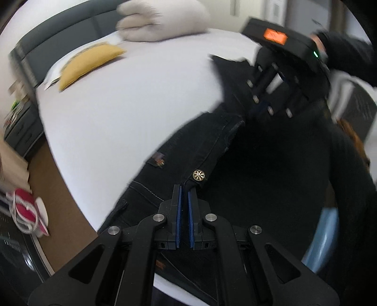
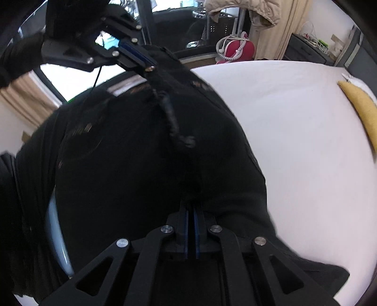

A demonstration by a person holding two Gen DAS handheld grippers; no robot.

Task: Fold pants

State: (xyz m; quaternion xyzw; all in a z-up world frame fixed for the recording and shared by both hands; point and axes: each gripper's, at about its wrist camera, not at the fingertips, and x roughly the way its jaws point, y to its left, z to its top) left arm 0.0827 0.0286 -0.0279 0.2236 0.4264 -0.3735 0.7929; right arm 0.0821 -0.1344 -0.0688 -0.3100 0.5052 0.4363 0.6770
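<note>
Black denim pants hang stretched between both grippers over a white bed. My left gripper is shut on the waistband next to a brass button. My right gripper is shut on the other end of the waistband. In the right wrist view the pants fill the middle, and the left gripper shows at upper left pinching the cloth. In the left wrist view the right gripper shows at upper right, its fingertips buried in the fabric.
A yellow pillow and a folded beige blanket lie at the bed's head. A dark headboard is behind. A red bag sits on the floor beside the bed. A blue round rim is below the pants.
</note>
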